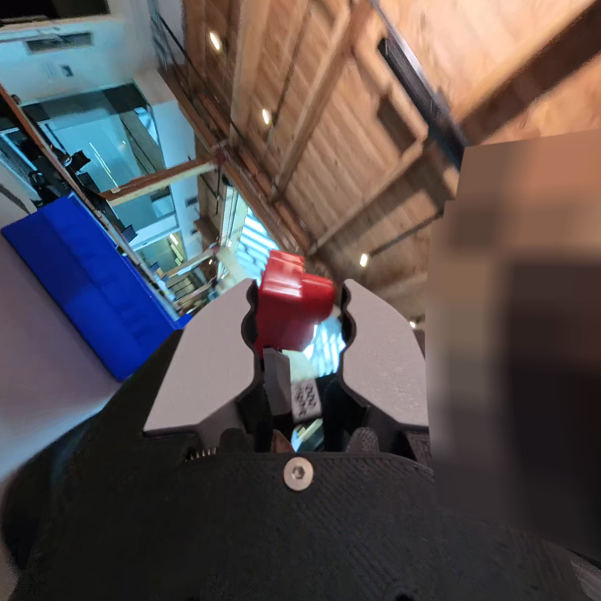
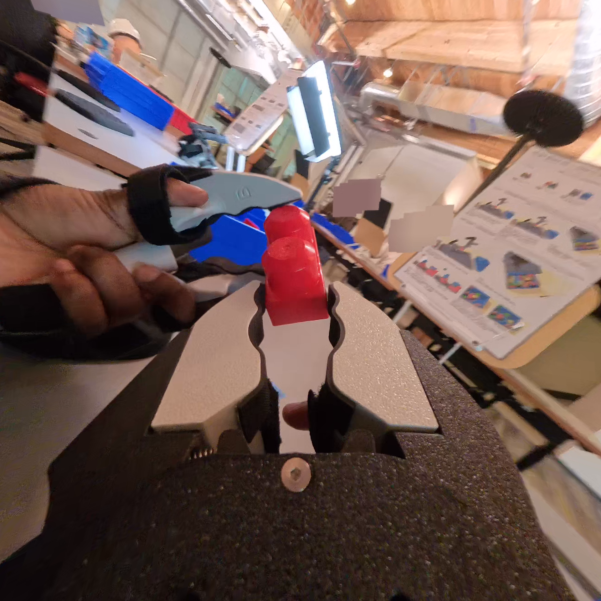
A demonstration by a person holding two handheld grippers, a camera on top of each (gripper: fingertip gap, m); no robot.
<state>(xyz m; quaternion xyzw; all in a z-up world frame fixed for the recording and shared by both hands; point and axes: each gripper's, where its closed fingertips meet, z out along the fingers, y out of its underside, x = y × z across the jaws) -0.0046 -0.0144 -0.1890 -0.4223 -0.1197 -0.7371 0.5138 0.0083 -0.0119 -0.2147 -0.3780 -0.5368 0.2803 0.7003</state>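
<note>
A red two-stud brick (image 2: 292,276) is held up in the air between both grippers. My right gripper (image 2: 294,292) is shut on it, with both pads pressed against its lower sides. My left gripper (image 1: 297,292) stands open around the same brick (image 1: 292,302). The brick lies against the left pad, and a gap shows at the right pad. In the right wrist view the left gripper's upper finger (image 2: 240,195) rests at the top of the far stud, and its lower finger (image 2: 224,265) lies apart below. A person's hand (image 2: 81,244) holds the left gripper.
A blue bin (image 1: 81,276) sits on the white table at the left. More blue bins (image 2: 136,94) stand farther back. An illustrated board (image 2: 520,244) lies at the right, beside a light panel (image 2: 315,110) and a black round disc on a rod (image 2: 543,118).
</note>
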